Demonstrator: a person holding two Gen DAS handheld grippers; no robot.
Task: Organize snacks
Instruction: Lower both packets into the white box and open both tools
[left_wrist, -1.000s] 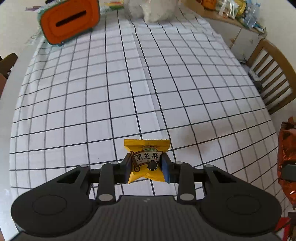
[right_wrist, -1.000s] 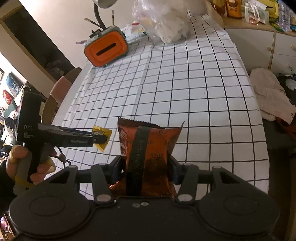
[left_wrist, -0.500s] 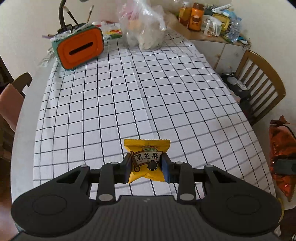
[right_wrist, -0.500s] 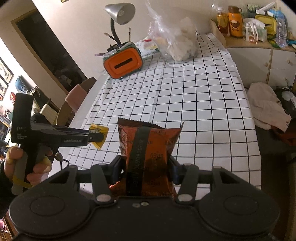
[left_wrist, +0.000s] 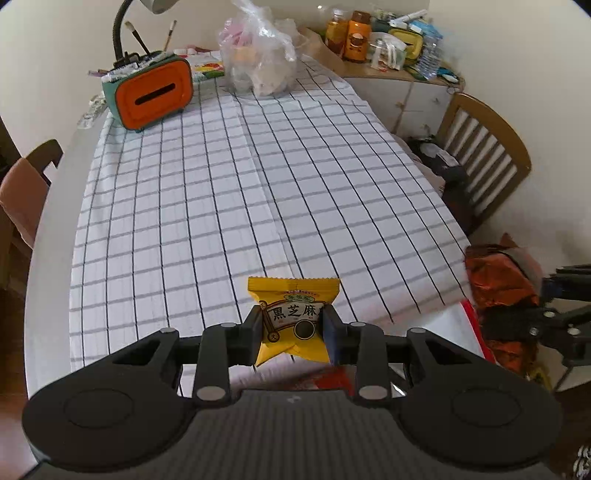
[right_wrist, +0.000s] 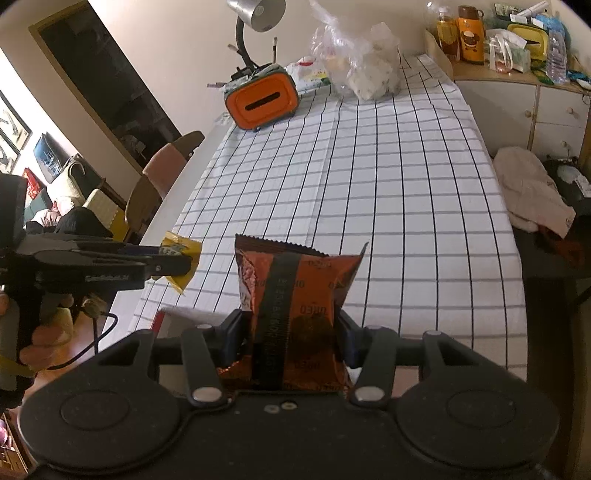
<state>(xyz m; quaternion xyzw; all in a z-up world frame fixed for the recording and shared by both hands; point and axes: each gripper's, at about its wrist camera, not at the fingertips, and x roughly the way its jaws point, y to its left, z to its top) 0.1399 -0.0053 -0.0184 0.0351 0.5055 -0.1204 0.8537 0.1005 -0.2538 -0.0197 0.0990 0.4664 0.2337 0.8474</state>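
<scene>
Long table (left_wrist: 229, 192) with a white black-grid tablecloth (right_wrist: 388, 206) fills both views. Wooden slat-back chair (left_wrist: 484, 155) along its right side, a padded chair (right_wrist: 166, 166) at its left side. Sideboard (right_wrist: 546, 99) past the far right corner, crowded with bottles and packets. On the far end of the table: clear plastic bag (left_wrist: 258, 62) of food, orange-fronted teal box (left_wrist: 151, 96) with a slot, gooseneck desk lamp (right_wrist: 258, 22) behind the box, brushes sticking up beside it. Pile of light cloth (right_wrist: 532, 192) off the right edge of the table.

Right gripper (right_wrist: 291, 332): jaws partly closed, clamped on both sides of an orange Oreo snack bag (right_wrist: 299, 295), bag upright, held in the air over the near table edge. In the left wrist view the same bag (left_wrist: 498, 273) sits off the near right corner of the table, right gripper (left_wrist: 546, 291) only partly in frame.

Left gripper (left_wrist: 293, 326): jaws narrowly apart, pinching a small yellow sesame snack packet (left_wrist: 293, 314) at its lower half, top of packet standing free above the fingers. Packet held in the air above the near end of the table. In the right wrist view the left gripper (right_wrist: 184, 264) comes in from the left, yellow packet (right_wrist: 181, 254) at its tip beside the left table edge, near but apart from the Oreo bag. Hand (right_wrist: 40, 321) wraps the gripper's handle.
</scene>
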